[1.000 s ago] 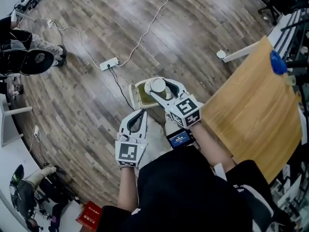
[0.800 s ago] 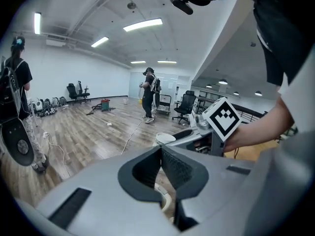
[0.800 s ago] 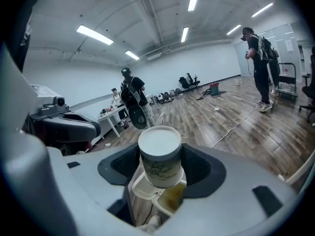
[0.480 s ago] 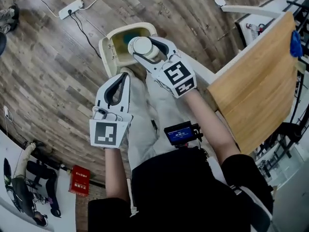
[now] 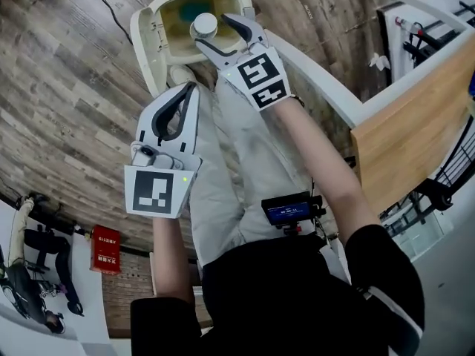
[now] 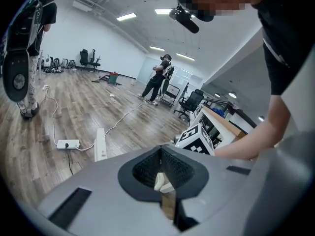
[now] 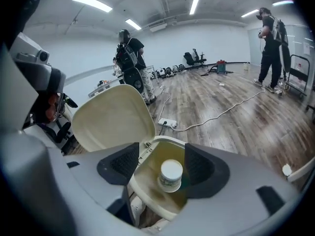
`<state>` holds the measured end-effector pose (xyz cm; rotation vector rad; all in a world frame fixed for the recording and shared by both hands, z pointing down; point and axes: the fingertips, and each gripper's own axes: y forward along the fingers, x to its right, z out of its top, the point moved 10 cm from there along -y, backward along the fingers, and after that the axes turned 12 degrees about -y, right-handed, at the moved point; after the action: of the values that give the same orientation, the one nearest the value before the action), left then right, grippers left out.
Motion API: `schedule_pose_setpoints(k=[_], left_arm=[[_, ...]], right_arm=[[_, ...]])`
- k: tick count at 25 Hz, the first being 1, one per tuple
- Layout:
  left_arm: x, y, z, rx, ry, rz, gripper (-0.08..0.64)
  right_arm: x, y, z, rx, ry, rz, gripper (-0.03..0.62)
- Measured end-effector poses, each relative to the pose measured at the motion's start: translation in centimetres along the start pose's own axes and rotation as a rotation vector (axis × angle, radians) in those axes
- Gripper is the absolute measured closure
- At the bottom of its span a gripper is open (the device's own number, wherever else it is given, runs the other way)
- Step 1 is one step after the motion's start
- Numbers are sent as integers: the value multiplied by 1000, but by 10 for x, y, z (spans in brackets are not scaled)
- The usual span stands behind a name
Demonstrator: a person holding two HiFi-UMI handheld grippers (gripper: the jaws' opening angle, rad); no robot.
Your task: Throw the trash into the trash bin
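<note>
The cream trash bin (image 5: pixel 141 39) stands on the wooden floor with its lid (image 7: pixel 113 117) swung up. My right gripper (image 5: pixel 214 32) hovers over the bin's mouth, open. A white round cup (image 5: pixel 205 25) shows between its spread jaws, clear of both pads, above the bin's yellowish inside; in the right gripper view the cup (image 7: pixel 171 175) sits within the bin rim (image 7: pixel 147 203). My left gripper (image 5: pixel 190 89) hangs nearer to me, above the person's light trousers, shut with nothing in it. In the left gripper view its fingertips (image 6: pixel 161 181) meet.
A wooden table (image 5: pixel 415 124) on a white frame (image 5: pixel 326 87) stands to the right of the bin. A power strip (image 7: pixel 167 123) and cable lie on the floor beyond the bin. People stand farther off in the room. A red box (image 5: pixel 106 249) lies at lower left.
The right gripper has moved out over the bin's mouth and its jaws have let go of the white cup. The left gripper stayed shut beside it.
</note>
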<state>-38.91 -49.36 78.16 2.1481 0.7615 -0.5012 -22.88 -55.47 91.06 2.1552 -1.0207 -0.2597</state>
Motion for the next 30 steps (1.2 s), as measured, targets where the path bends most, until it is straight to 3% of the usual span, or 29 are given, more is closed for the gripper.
schedule_pose_setpoints(k=[4, 9, 10, 13, 14, 19, 23, 25, 30], left_arm=[[-9, 0, -17, -17, -13, -5, 552], [1, -5, -9, -7, 8, 1, 552], [4, -6, -6, -5, 16, 2, 552], [4, -11, -1, -5, 29, 9, 552], [4, -13, 0, -2, 35, 12, 552], [13, -30, -6, 23, 66, 18, 552], [31, -41, 15, 50, 200, 0, 552], [56, -52, 33, 73, 241, -7, 552], [130, -96, 84, 118, 325, 0, 552]], right_arm=[[-2, 0, -6, 25, 26, -21, 322], [1, -20, 2, 44, 3, -28, 329], [1, -23, 3, 38, -9, -27, 356], [0, -29, 11, 33, -23, -28, 581], [0, -31, 14, 47, -18, -27, 594], [-13, -60, 30, 108, -24, 4, 595], [-25, -101, 60, 153, -137, 52, 595], [-28, -134, 78, 175, -186, 65, 595], [-29, -229, 146, 282, -195, 51, 595]])
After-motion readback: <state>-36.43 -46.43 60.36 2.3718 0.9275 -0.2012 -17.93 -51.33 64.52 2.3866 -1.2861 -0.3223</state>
